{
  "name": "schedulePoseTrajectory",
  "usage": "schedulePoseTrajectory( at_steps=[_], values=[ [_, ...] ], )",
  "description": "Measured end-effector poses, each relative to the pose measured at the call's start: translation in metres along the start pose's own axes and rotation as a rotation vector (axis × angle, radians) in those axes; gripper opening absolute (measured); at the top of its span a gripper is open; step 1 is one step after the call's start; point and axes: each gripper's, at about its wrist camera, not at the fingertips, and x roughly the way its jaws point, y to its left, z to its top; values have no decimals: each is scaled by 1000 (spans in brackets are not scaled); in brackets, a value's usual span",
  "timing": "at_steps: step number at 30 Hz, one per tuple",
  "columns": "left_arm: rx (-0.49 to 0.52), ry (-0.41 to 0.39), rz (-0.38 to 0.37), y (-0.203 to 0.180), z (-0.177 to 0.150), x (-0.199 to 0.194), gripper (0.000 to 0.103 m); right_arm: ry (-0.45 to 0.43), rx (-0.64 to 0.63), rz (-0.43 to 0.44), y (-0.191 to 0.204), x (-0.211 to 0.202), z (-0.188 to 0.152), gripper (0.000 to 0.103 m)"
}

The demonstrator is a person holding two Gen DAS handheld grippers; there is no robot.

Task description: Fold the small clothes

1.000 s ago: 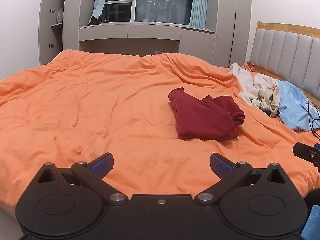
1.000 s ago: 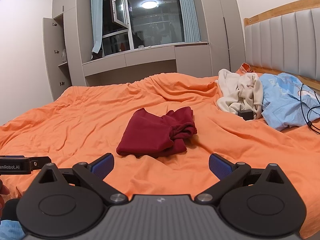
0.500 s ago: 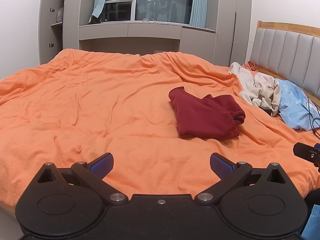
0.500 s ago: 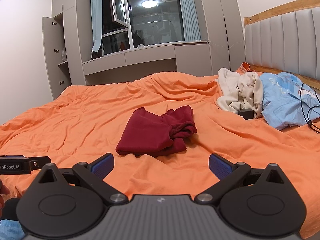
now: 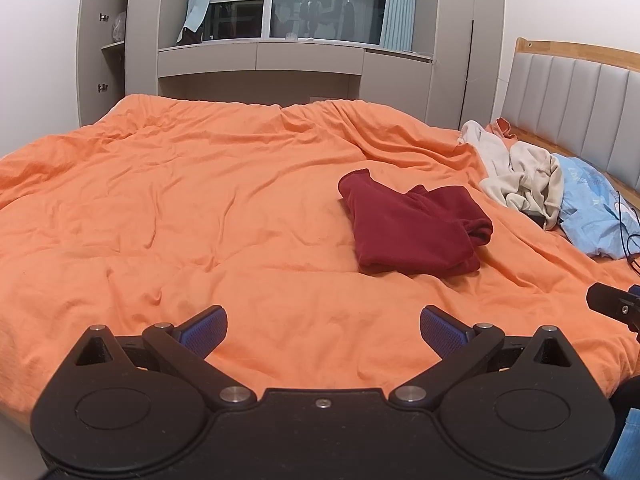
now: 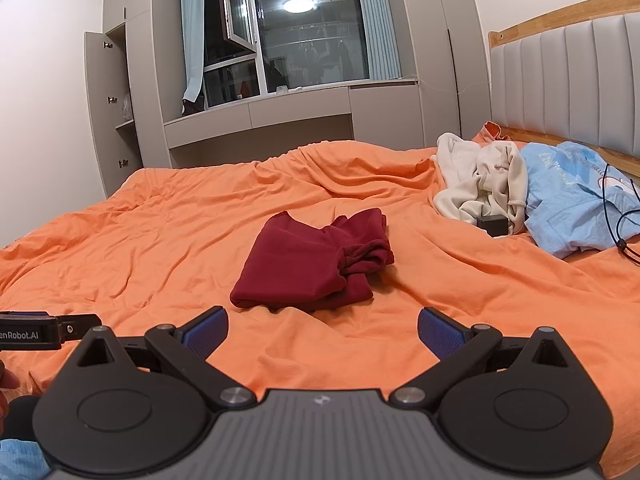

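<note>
Evidently both the left gripper [image 5: 322,326] and right gripper [image 6: 322,326] hang spread and empty because the red garment [image 6: 316,260], at twelve o'clock, already lies folded.

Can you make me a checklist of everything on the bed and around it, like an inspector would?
Surface: orange duvet, wrinkled, covers the bed.
Job's things: dark red garment, loosely folded, mid-bed.
Clutter: cream garment crumpled by the headboard; light blue garment beside it; small black box at the cream garment's edge.
Grippers: left gripper and right gripper, both open, empty, above the duvet.
Cables: black cable across the blue garment.
Surroundings: grey cabinets, window ajar.
</note>
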Motion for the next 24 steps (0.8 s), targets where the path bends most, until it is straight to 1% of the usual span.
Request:
schedulePoseTrajectory(
  at_steps=[3, 11, 24],
  values=[
    [11, 17, 16, -2, 2, 2, 102, 6, 3, -3, -1, 2, -1, 103],
    [28, 24, 58, -4, 2, 4, 102, 22, 8, -7, -4, 9, -1, 103],
    [28, 54, 70, 0, 5, 15, 102, 51, 12, -7, -5, 21, -2, 103]
  ],
)
